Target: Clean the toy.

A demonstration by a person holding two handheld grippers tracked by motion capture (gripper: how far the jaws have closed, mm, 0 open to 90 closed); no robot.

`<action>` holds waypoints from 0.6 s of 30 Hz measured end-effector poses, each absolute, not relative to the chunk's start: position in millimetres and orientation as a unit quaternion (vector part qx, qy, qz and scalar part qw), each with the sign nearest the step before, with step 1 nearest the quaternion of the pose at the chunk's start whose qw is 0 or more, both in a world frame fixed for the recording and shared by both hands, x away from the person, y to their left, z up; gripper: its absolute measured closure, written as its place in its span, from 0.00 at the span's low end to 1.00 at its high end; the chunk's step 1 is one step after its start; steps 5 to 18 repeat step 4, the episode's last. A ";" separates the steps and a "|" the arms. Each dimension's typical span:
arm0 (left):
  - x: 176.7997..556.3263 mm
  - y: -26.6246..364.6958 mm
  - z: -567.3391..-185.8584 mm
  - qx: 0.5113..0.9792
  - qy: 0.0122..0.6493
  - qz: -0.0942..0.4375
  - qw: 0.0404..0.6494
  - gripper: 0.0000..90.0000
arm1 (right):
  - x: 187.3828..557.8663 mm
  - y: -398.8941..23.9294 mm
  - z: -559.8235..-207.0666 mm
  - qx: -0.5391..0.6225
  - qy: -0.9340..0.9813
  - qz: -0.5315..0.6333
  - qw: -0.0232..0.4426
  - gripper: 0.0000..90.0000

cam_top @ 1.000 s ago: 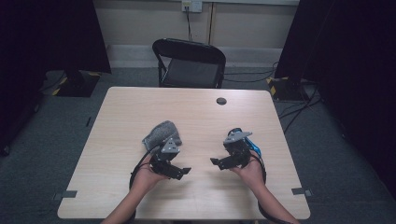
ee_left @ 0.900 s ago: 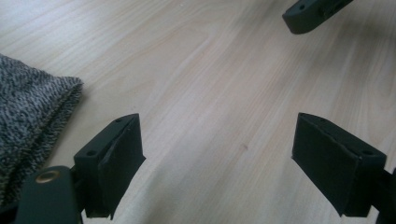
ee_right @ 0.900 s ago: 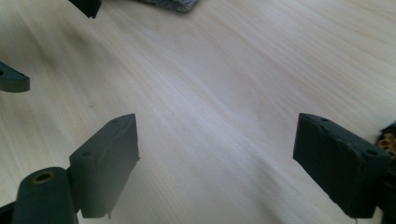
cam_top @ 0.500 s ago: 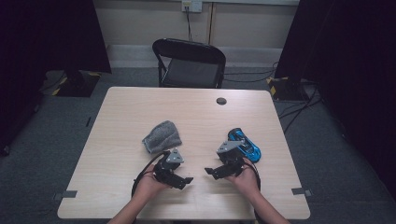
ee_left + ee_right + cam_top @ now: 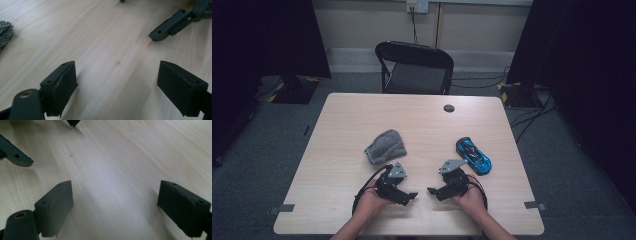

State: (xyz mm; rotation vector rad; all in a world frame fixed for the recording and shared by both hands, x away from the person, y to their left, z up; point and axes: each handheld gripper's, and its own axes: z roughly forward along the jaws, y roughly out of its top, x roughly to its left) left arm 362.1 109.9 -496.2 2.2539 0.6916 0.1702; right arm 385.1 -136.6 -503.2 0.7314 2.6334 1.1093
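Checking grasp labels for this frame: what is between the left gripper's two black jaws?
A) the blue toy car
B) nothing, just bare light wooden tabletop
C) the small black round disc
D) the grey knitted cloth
B: in the left gripper view the left gripper has its jaws wide apart over bare light wooden tabletop; the grey knitted cloth and blue toy car lie apart from it.

A light wooden table (image 5: 362,115) stood on grey carpet (image 5: 272,150). Behind it was 1 black folding chair (image 5: 416,67), with dark curtains (image 5: 262,35) flanking a beige wall (image 5: 362,20).
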 end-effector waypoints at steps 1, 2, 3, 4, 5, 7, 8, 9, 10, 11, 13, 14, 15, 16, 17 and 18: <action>361.7 109.6 -497.4 0.883 0.270 0.066 0.377 0.17 | 384.8 -137.0 -503.7 0.246 0.888 0.377 0.097 0.13; 361.6 109.5 -498.5 0.884 0.264 0.072 0.378 0.17 | 384.9 -137.9 -504.4 0.244 0.887 0.380 0.096 0.13; 361.2 109.3 -499.1 0.885 0.260 0.075 0.379 0.17 | 385.1 -138.4 -504.8 0.243 0.886 0.383 0.097 0.13; 361.0 109.1 -499.5 0.886 0.256 0.077 0.379 0.17 | 385.2 -138.6 -504.8 0.244 0.886 0.383 0.097 0.13; 361.0 109.1 -499.5 0.886 0.256 0.077 0.379 0.17 | 385.2 -138.6 -504.8 0.244 0.886 0.383 0.097 0.13; 361.0 109.1 -499.5 0.886 0.256 0.077 0.379 0.17 | 385.2 -138.6 -504.8 0.244 0.886 0.383 0.097 0.13; 361.0 109.1 -499.5 0.886 0.256 0.077 0.379 0.17 | 385.2 -138.6 -504.8 0.244 0.886 0.383 0.097 0.13; 361.0 109.1 -499.5 0.886 0.256 0.077 0.379 0.17 | 385.2 -138.6 -504.8 0.244 0.886 0.383 0.097 0.13; 361.0 109.1 -499.5 0.886 0.256 0.077 0.379 0.17 | 385.2 -138.6 -504.8 0.244 0.886 0.383 0.097 0.13; 361.0 109.1 -499.5 0.886 0.256 0.077 0.379 0.17 | 385.2 -138.6 -504.8 0.244 0.886 0.383 0.097 0.13; 361.0 109.1 -499.5 0.886 0.256 0.077 0.379 0.17 | 385.2 -138.6 -504.8 0.244 0.886 0.383 0.097 0.13; 361.0 109.1 -499.5 0.886 0.256 0.077 0.379 0.17 | 385.2 -138.6 -504.8 0.244 0.886 0.383 0.097 0.13; 361.0 109.1 -499.5 0.886 0.256 0.077 0.379 0.17 | 385.2 -138.6 -504.8 0.244 0.886 0.383 0.097 0.13; 361.0 109.1 -499.5 0.886 0.256 0.077 0.379 0.17 | 385.2 -138.6 -504.8 0.244 0.886 0.383 0.097 0.13; 361.0 109.1 -499.5 0.886 0.256 0.077 0.379 0.17 | 385.2 -138.6 -504.8 0.244 0.886 0.383 0.097 0.13; 361.0 109.1 -499.5 0.886 0.256 0.077 0.379 0.17 | 385.2 -138.6 -504.8 0.244 0.886 0.383 0.097 0.13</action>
